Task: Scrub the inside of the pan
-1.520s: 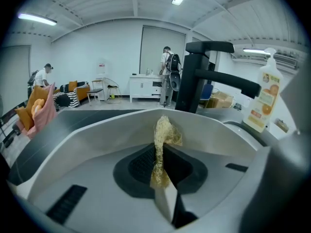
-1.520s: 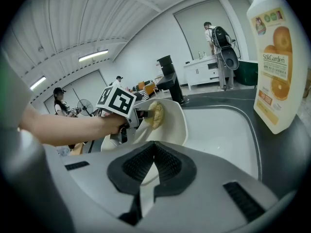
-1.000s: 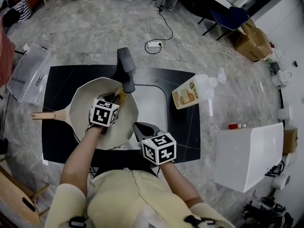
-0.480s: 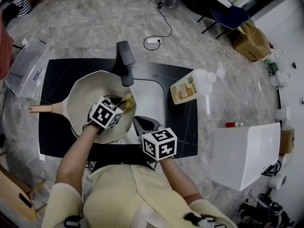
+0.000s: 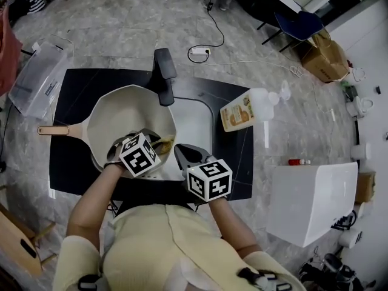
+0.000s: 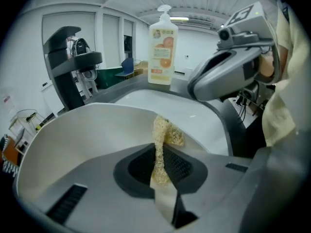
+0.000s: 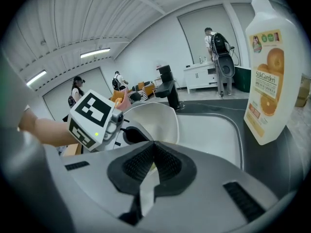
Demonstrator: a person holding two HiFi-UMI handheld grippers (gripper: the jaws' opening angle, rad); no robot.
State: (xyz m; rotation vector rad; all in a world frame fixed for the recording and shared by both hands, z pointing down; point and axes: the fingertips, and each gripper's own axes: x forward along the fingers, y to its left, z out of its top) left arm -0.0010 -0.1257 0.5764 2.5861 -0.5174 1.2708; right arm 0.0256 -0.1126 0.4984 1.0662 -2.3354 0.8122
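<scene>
Pulled back to the near side of the pan (image 5: 124,117), the left gripper (image 5: 159,145) is squeezed shut on a yellow scrubber (image 6: 164,132), held at the pan's white inside wall. The right gripper (image 5: 180,151) is closed with nothing in it, just beside the pan's rim. The pan is rested partly over the white sink (image 5: 197,123).

Glossy pan (image 5: 127,117) w/ rough fibrous scrubber (image 6: 166,134)

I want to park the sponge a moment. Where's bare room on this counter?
Bare counter lies left of the faucet, behind the pan handle. Another strip runs in front of the bottle, right of the sink. The sink's right half is bare. Crowded: the pan's near rim, where the left gripper with the sponge meets the right gripper.
</scene>
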